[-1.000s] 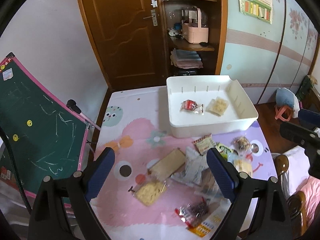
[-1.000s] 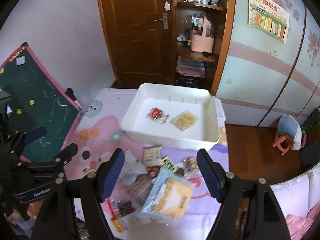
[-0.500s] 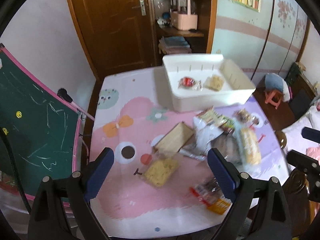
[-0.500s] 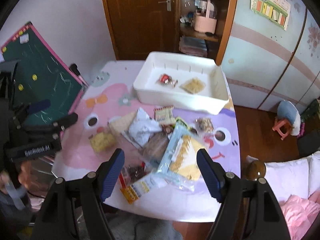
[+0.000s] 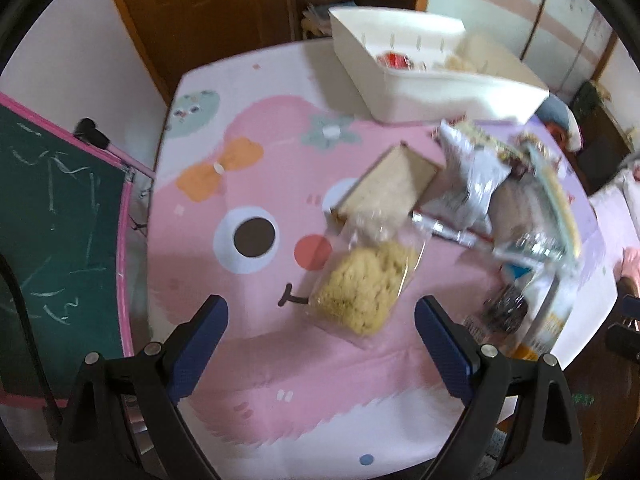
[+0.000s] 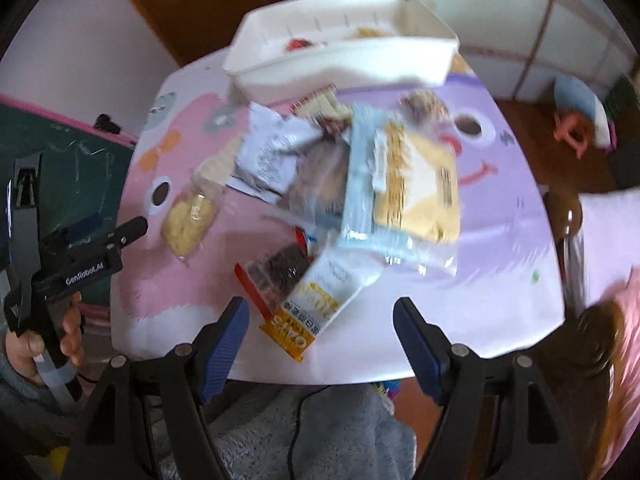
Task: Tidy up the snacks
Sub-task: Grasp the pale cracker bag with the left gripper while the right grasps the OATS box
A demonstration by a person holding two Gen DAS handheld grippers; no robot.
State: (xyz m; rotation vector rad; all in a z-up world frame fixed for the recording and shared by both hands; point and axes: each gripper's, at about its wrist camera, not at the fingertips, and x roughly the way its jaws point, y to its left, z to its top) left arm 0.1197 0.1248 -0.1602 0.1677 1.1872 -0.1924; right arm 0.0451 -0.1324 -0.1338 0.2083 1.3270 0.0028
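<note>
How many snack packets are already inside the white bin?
2. In the white bin, a red packet lies toward its left side and a pale yellow packet to the right of it. The near wall may hide others.

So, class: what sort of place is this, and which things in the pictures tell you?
Probably a child's room at home: a cartoon-print table cover, a green chalkboard with a pink frame, and a brown wooden door behind a white bin.

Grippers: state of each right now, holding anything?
Left gripper: open, empty, above the clear bag of yellow snack.
Right gripper: open, empty, above the orange-and-white packet.
</note>
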